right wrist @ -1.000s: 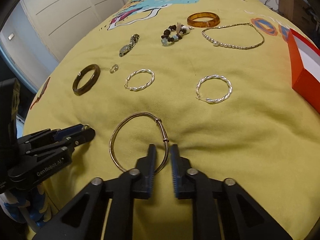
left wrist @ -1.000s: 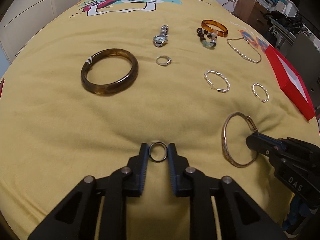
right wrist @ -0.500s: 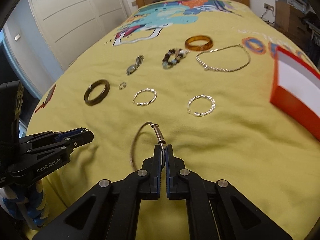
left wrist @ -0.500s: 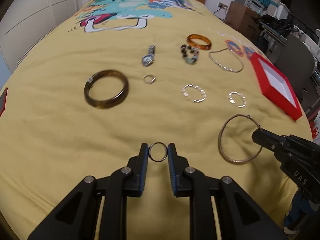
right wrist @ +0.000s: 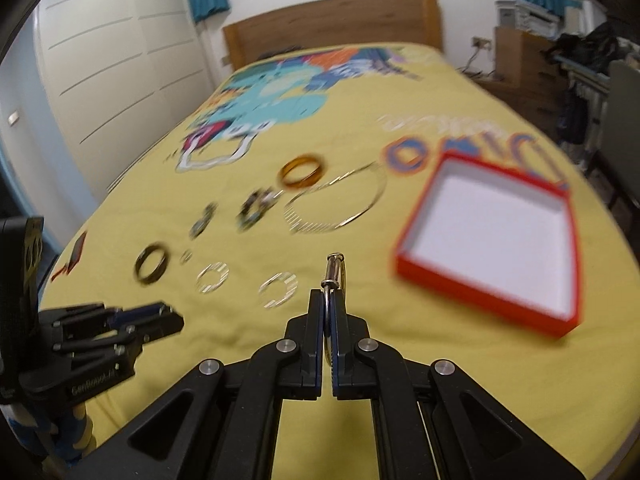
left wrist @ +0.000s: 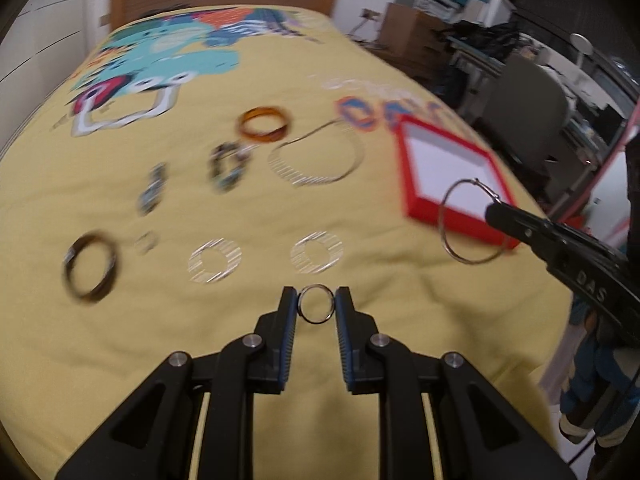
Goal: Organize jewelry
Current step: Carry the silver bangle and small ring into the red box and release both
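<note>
Both grippers held above the yellow bedspread (left wrist: 120, 360), pointing toward the headboard (right wrist: 332, 24); both views motion-blurred. Left gripper (left wrist: 316, 310): level, low over the near part of the spread, jaws narrowed onto a small silver ring (left wrist: 316, 309), which sits upright between the two pads, gripped at its left and right edges, clear of the fabric. Right gripper (right wrist: 327, 308): jaws pressed nearly together on the thin silver bangle (right wrist: 335, 276). From the right wrist view the bangle is edge-on, its tubular clasp sticking up past the fingertips. From the left wrist view the bangle (left wrist: 468, 222) shows as a full thin hoop, pinched at its upper right rim and hanging in the air in front of the near corner of the red box (left wrist: 448, 168). The right gripper (left wrist: 494, 210) enters that view from the right edge, slanted down-left. Red box: open, white lining, lying on the right side of the spread; contents, if any, cannot be made out. Lying on the spread, all blurred: dark brown bangle (left wrist: 90, 266) far left, two twisted silver hoops (left wrist: 216, 260) side by side just ahead of the left gripper, amber bangle (left wrist: 264, 125) further back, a thin necklace (left wrist: 316, 160) beside it, a beaded bracelet (left wrist: 226, 168), a wristwatch (left wrist: 152, 192).
</note>
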Demonstrator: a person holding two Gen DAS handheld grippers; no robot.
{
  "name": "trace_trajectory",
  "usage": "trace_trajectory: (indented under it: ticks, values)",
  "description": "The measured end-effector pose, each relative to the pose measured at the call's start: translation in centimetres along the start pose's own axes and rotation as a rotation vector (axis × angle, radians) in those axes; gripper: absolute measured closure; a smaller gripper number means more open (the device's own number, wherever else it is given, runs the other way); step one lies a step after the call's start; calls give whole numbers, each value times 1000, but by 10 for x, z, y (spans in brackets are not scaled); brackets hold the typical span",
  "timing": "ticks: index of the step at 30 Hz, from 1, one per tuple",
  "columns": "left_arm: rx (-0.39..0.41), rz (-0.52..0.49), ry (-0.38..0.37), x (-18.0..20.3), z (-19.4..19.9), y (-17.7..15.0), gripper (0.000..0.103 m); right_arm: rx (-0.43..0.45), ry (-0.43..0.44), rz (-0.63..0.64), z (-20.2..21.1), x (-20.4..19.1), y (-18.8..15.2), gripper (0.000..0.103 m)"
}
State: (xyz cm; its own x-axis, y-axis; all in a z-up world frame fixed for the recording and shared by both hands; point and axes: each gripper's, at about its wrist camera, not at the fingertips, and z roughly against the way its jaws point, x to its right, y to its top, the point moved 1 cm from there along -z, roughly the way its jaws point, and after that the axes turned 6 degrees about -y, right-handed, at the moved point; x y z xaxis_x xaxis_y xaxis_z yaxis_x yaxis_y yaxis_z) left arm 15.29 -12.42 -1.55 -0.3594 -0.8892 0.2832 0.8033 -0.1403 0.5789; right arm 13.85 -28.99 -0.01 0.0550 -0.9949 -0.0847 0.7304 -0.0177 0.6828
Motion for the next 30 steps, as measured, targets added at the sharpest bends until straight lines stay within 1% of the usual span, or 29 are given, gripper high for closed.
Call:
trace_trajectory:
  ticks: [5,8,10,13,15,17,21,26,30]
  values:
    - [18,-68,-77,54,-28,47,85,34,-82,-39,7,56,28,100]
    - [18,-104,-104,80,-50,71,85,34,-115,-66,-1,86,40,100]
    - [8,-134,-115,99,-73,87,85,26,-125,-89,-9,104,44,100]
    - [-12,-159,-118,117,-103,102,85,12,-118,-125,-24,124,48,100]
    - [-32,-173,-111,125,-121,105,85,7,-101,-152,-32,134,49,100]
    - [-65,-167,-105,128,-144,106,85,-2,-88,-174,-40,143,46,100]
    - [-117,-174,-93,130,-175,98,85,-45,-106,-213,-57,166,31,100]
    - [-164,-183,-63,131,-200,86,85,-70,-147,-276,-63,196,14,100]
    - [-162,-220,-16,133,-206,79,84,-116,-169,-267,-72,203,3,99]
